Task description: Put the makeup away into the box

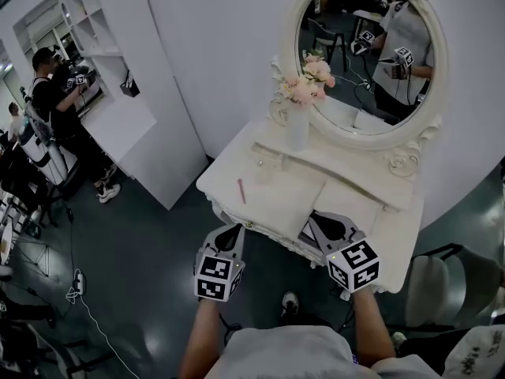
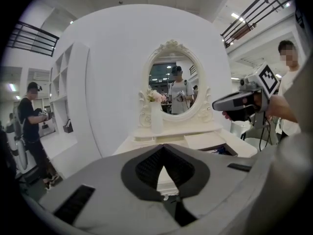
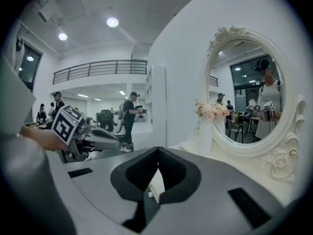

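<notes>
Left gripper (image 1: 230, 232): jaws together, nothing between them, just short of the table (image 1: 284, 186). Pink stick (image 1: 241, 190) lies flat on the tabletop just beyond. Judged light, stiff and apt to roll; grip across mid-length. Right gripper (image 1: 323, 223): jaws together, nothing between them.

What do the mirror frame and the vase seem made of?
Mirror frame: carved wood or moulded resin, painted matt white, judging by its scrolls and rose relief; which one is unclear. Vase: smooth, opaque white with a soft sheen, probably ceramic, possibly frosted glass.
</notes>
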Motion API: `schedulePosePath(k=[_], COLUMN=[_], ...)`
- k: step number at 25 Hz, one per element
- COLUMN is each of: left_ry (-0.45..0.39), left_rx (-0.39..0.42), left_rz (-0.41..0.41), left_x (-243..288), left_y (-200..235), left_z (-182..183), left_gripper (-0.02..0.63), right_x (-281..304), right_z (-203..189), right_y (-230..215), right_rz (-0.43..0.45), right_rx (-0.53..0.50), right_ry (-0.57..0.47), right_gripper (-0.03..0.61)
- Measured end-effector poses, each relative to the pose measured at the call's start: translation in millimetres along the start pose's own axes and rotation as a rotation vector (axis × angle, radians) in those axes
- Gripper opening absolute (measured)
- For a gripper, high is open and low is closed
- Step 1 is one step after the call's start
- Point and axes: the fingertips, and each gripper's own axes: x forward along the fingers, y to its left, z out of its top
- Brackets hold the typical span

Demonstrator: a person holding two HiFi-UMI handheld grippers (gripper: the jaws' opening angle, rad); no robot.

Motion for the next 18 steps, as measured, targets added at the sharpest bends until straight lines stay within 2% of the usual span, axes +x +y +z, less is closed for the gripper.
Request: schedulePosePath(k=[5,10,17,18], left_ry=[0.042,0.071,0.121,0.131], left_rx=[-0.019,-0.039,-0.05,-0.053], left_rz=[0.021,0.062,0.097,0.098], left_x=[18,55,84,88], left_y=[7,21,43,46], left_z=[6,-5,-10,-12], left_gripper=[-0.005,-0.006,-0.002,0.025], right_x=[11,41,70,74], right_z=[6,-12,-17,-18], right_y=[-14,-40,-57,-58], right_rz=[0.018,0.039,0.059,0.06], right_rx=[0.003,0.003,0.022,0.027], right_ry=[0.028,0.051,0.08,0.085], right_gripper=[0.002,0.002,0.002,0.002])
